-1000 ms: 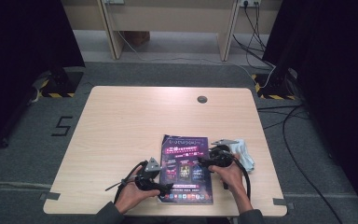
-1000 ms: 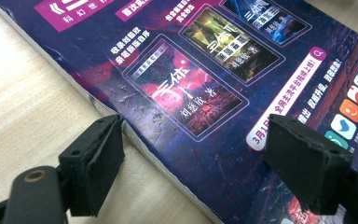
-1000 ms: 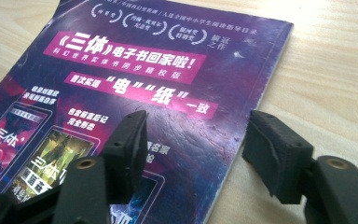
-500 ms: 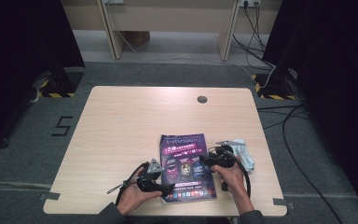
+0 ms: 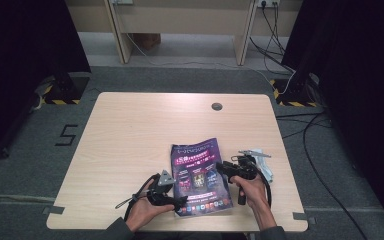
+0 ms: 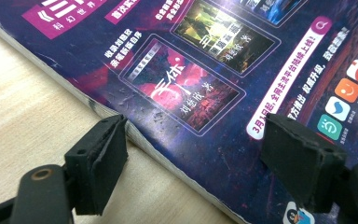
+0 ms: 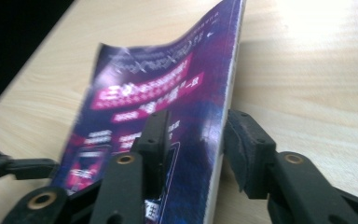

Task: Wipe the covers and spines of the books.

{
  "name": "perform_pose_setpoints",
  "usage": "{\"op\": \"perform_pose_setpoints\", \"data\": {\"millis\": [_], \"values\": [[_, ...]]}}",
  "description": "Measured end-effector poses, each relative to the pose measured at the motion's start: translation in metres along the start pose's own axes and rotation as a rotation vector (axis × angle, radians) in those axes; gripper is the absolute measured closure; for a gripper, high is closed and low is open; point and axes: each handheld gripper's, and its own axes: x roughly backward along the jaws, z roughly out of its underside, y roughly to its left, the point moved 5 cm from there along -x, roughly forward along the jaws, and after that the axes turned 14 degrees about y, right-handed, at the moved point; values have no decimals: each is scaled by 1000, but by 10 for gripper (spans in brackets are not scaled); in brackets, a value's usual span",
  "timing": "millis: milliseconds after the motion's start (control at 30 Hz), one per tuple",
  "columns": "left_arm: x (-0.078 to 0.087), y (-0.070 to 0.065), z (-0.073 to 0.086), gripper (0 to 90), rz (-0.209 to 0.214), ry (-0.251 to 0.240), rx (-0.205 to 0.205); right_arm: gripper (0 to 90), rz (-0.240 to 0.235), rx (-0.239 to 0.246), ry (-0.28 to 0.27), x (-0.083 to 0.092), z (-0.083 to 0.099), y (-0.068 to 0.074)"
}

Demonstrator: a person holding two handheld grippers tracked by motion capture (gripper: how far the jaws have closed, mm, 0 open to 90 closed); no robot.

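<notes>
Two grippers work at one purple magazine [image 5: 200, 175] lying flat near the front edge of the wooden table [image 5: 130, 135]. The right gripper [image 7: 196, 144] straddles the magazine's right edge, one jaw over the cover and the other out over the bare wood beside the page block; its jaws have just been closing, the edge is between them, and a gap still shows on each side, so the pads are not yet pressing. The left gripper [image 6: 205, 154] stands wide, one jaw at the spine on the table side, the other over the cover near the lower corner, gripping nothing.

Chinese lettering in white and pink covers the magazine; "三体" reads on one framed panel, above a row of small app icons. In the high view both hands come from the bottom edge, the left hand [image 5: 142, 210] low at the magazine's near left corner, the right hand [image 5: 252, 187] at its right side. Pale clutter [image 5: 260, 157] lies just beyond the right gripper.
</notes>
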Motion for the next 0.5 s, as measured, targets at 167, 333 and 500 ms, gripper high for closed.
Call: {"op": "perform_pose_setpoints", "data": {"millis": [167,333,500], "values": [[0,0,0,211,-3,-2,-8,621,-40,-18,1,3,-1,3],[0,1,0,210,-5,-3,-7,683,-75,14,19,5,1,6],[0,2,1,211,-1,-11,-10,705,-80,67,85,-4,4,15]]}}
